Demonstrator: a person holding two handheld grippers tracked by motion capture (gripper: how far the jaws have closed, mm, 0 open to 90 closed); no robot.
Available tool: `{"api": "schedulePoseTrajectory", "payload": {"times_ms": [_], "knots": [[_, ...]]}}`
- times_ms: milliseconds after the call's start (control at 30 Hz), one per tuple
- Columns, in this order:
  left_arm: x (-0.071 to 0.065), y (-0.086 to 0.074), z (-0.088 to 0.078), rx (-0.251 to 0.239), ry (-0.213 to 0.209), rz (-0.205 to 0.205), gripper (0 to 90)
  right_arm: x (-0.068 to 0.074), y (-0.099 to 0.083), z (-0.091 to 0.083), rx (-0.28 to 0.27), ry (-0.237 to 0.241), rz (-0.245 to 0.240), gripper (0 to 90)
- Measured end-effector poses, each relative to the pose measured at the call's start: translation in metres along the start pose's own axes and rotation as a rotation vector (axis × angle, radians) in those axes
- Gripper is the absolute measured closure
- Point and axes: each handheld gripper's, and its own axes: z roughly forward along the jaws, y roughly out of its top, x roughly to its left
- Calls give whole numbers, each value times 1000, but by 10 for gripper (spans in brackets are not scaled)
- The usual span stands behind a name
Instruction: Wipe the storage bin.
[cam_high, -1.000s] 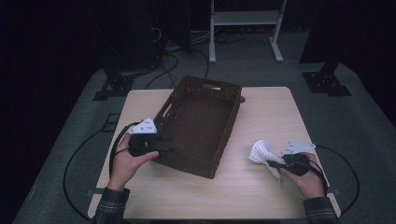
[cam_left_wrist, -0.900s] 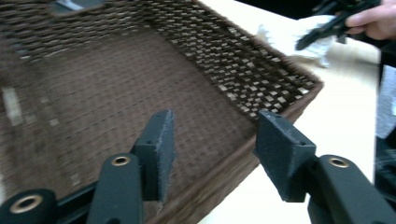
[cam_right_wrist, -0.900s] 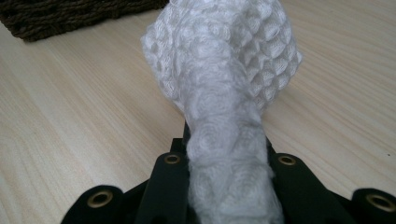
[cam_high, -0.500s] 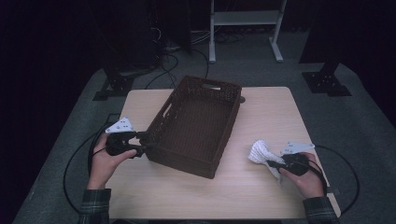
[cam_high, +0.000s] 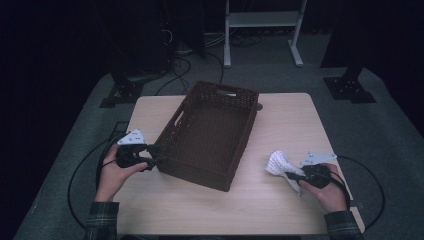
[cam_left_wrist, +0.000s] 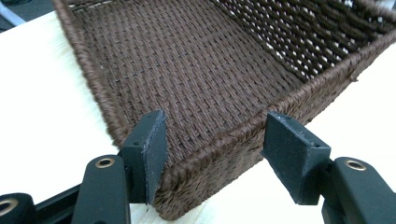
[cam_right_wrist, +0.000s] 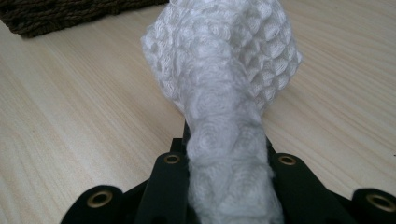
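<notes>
A dark brown woven basket lies askew in the middle of the light wooden table, and it is empty. My left gripper is at the basket's near left corner. In the left gripper view the jaws straddle the corner rim with a gap at the right pad. The left gripper is open, and its jaws have just been opening. At the table's near right, my right gripper is shut on a white knitted cloth. The cloth bulges out beyond the right gripper.
A white metal stand rises behind the table. Dark stand bases sit on the grey floor at both back corners. Cables loop on the floor around the table. Bare tabletop lies on either side of the basket.
My left hand has drawn back leftward from the basket's left wall to its near left corner and sunk slightly. The right hand and the cloth have stayed put.
</notes>
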Motion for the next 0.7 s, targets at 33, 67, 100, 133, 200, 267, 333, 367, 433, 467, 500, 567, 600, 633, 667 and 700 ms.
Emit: {"api": "schedulePoseTrajectory", "payload": {"times_ms": [33, 67, 100, 133, 200, 267, 333, 367, 433, 467, 500, 567, 600, 633, 667, 700], "knots": [[-1, 0, 1, 9, 13, 17, 395, 0, 0, 0, -1, 0, 0, 753], [-2, 1, 2, 14, 17, 19, 403, 0, 0, 0, -1, 0, 0, 753], [-3, 1, 2, 17, 19, 19, 404, 0, 0, 0, 0, -1, 0, 754], [-3, 1, 2, 20, 17, 18, 408, 0, 0, 0, 0, -2, 0, 753], [-4, 1, 2, 20, 18, 22, 413, 0, 0, 0, 1, -1, -1, 754], [-4, 1, 2, 21, 18, 23, 416, 0, 0, 0, 1, -2, 0, 754], [-6, 2, 2, 26, 16, 26, 420, 0, 0, 0, 0, -3, 2, 753], [-6, 2, 2, 26, 16, 26, 423, 0, 0, 0, 0, -3, 2, 753], [-8, 2, 4, 27, 1, 26, 429, 0, 0, 0, 0, -4, 1, 753], [-9, 2, 4, 24, -4, 28, 433, 0, 0, 0, 0, -4, 1, 754], [-10, 2, 5, 18, -9, 29, 437, 0, 0, 0, 0, -4, 1, 754], [-12, 1, 6, 17, -18, 36, 446, 0, 0, 0, 0, -5, 3, 753], [-13, 1, 7, 14, -22, 36, 450, 0, 0, -1, 0, -6, 4, 754], [-13, 1, 7, 14, -22, 36, 453, 0, 0, -1, 0, -6, 4, 754], [-16, 1, 9, 9, -24, 37, 457, -1, 0, -1, -1, -8, 6, 753], [-18, 1, 9, 3, -23, 35, 459, -1, 0, -1, -3, -9, 4, 754]]}}
